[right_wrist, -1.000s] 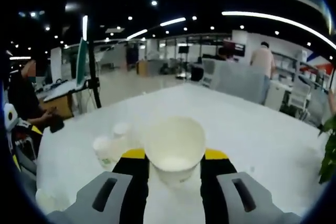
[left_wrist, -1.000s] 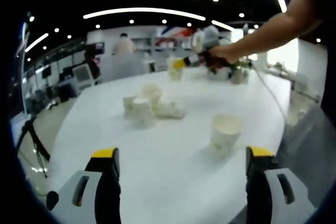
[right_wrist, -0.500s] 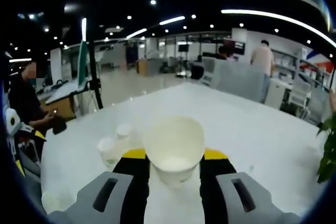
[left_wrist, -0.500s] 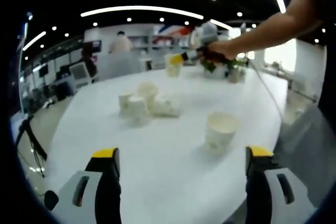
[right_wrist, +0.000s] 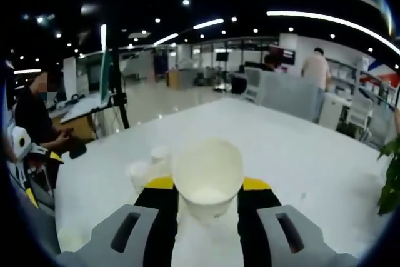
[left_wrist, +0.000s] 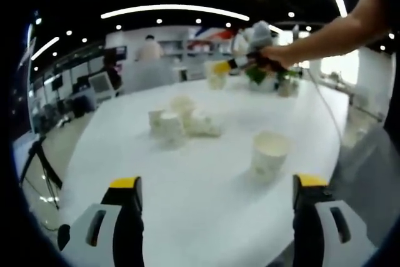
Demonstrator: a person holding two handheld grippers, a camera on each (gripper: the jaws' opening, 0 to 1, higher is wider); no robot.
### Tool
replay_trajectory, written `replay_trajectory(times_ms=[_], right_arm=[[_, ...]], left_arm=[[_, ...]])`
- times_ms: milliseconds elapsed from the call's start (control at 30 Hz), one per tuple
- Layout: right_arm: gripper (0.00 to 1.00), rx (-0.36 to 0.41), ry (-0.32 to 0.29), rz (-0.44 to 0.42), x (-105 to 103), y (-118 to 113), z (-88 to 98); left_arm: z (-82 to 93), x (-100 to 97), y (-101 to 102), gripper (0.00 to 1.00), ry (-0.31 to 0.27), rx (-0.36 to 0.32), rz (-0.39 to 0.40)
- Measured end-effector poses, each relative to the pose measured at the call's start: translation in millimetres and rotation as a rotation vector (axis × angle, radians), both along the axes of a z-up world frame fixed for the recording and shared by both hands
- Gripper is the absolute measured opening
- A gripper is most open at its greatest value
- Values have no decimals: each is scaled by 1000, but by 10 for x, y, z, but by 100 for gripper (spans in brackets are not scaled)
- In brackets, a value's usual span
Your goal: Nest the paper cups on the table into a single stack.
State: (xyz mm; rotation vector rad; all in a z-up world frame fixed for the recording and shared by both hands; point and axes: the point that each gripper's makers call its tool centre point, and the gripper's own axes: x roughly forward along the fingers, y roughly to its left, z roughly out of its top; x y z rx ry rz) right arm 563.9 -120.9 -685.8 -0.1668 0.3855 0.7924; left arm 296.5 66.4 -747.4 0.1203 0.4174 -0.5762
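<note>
Since a second ago, little has changed: in the right gripper view the small cups to the left of my held cup have drifted rightward and nearer, which I take as my hand and camera swinging, not the cups moving. The held cup sits between the fingers exactly as before. In the left gripper view the scene has shifted slightly too. I judge the carry toward the stack is under way, with no nesting done yet.

Left gripper point(left_wrist: 215, 195): fingers spread wide, holding nothing, touching nothing, poised above the white counter point(left_wrist: 187, 192).

Cluster of cups point(left_wrist: 181, 123): several small paper cups grouped left of centre on the counter, some upright and at least one apparently on its side; exact count unclear.

Single cup point(left_wrist: 270, 152): upright, mouth up, standing alone to the right of the cluster, between my left fingers' line of reach and well apart from them.

Right gripper point(left_wrist: 232, 64): seen far across the counter in the left gripper view, carried by my arm point(left_wrist: 325, 32), a cup at its tip.

Right gripper, own view: fingers closed on the held cup point(right_wrist: 208, 173), upright, mouth open toward the camera, one finger on either side.

Two small cups point(right_wrist: 149, 164): on the counter just left of the held cup.
</note>
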Motion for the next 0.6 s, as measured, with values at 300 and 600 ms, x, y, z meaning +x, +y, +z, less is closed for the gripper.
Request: replay_trajectory(times_ms=[300,600], right_arm=[[34,0,2,9,-166,-3,37],[34,4,0,22,-315,39,99]], left_arm=[[-5,-5,-21,99,-2,10,-6],[-7,-3,-30,99,-11,26,-18]])
